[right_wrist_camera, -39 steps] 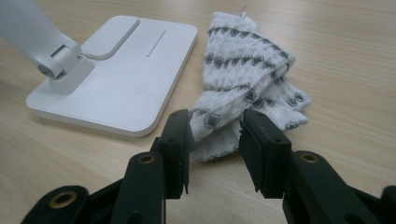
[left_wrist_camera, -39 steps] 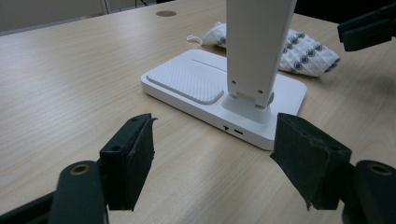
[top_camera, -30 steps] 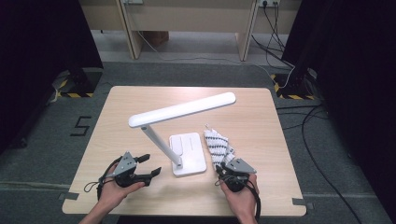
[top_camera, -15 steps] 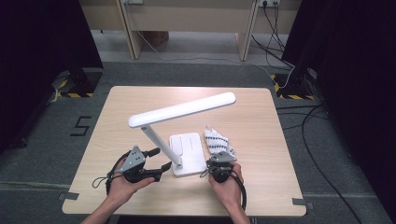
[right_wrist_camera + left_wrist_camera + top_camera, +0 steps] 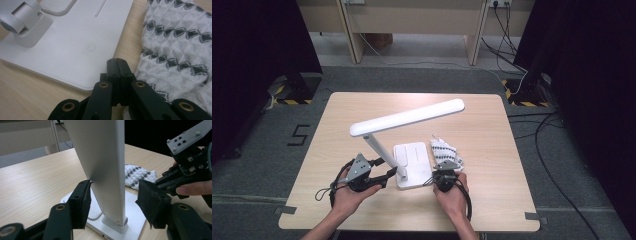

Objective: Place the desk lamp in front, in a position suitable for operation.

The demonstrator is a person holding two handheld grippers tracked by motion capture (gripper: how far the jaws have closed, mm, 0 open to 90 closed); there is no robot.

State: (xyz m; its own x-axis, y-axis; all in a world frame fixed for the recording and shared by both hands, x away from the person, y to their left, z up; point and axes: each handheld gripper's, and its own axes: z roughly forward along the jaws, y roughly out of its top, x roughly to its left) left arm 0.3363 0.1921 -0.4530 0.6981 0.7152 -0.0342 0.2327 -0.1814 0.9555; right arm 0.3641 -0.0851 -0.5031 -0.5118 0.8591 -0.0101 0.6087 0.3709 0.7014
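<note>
Desk lamp (image 5: 404, 150) at the table's near centre: the left gripper (image 5: 112, 202), jaws just closing around the lamp's stem (image 5: 107, 170) but not yet clamped, prepares to steady it, while the right gripper (image 5: 117, 65), clenched empty, aims at the base's power button (image 5: 90, 47), likely pressed next.

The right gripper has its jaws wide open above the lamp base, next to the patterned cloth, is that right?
Not quite. The right gripper has its jaws shut together, with nothing between them, as the right gripper view shows. It does sit at the lamp base, next to the patterned cloth.
</note>
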